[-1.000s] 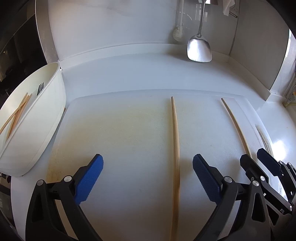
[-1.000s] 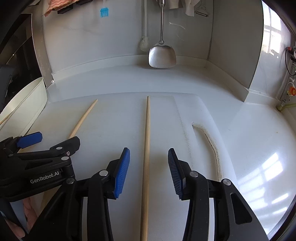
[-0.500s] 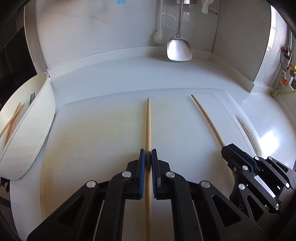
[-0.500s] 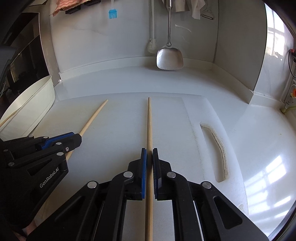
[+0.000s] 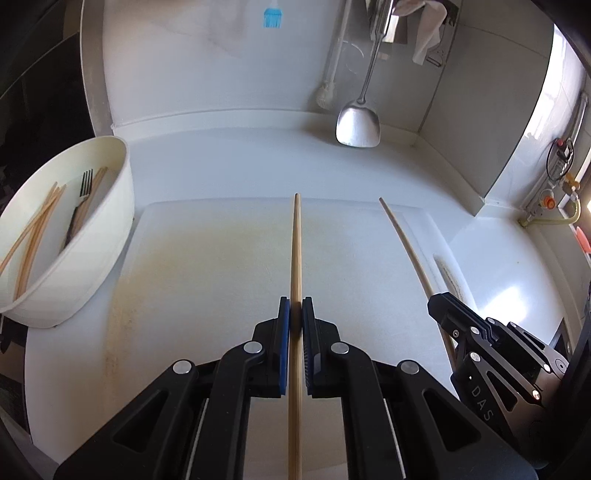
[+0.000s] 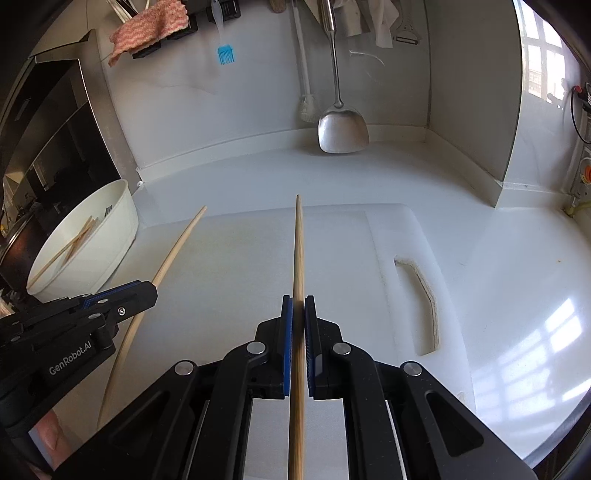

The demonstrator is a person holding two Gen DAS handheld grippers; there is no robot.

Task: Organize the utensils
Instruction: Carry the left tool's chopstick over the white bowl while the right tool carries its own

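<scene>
Two long wooden chopsticks are held over a white cutting board [image 5: 207, 266]. My left gripper [image 5: 296, 308] is shut on one chopstick [image 5: 296, 251], which runs straight ahead between its blue pads. The other chopstick [image 6: 298, 251] is clamped the same way in my right gripper [image 6: 298, 304]. In the left wrist view the right gripper [image 5: 443, 306] shows at the lower right with its chopstick [image 5: 406, 251]. The right wrist view has the left gripper [image 6: 140, 291] at the lower left with its chopstick [image 6: 173, 251]. A white bowl [image 5: 110, 236] at the left holds several chopsticks and a dark fork [image 5: 79, 206].
A metal spatula [image 5: 358, 125] hangs against the back wall beside a white brush [image 5: 327, 94]. A blue silicone brush [image 6: 225, 53] and a pink cloth [image 6: 147, 31] hang higher up. The cutting board has a handle slot [image 6: 424, 302] at its right. A dark appliance [image 6: 48, 140] stands at the left.
Both grippers went from open around the chopsticks lying on the board to shut on them. Both then rose, and more of the back wall and bowl shows now.
</scene>
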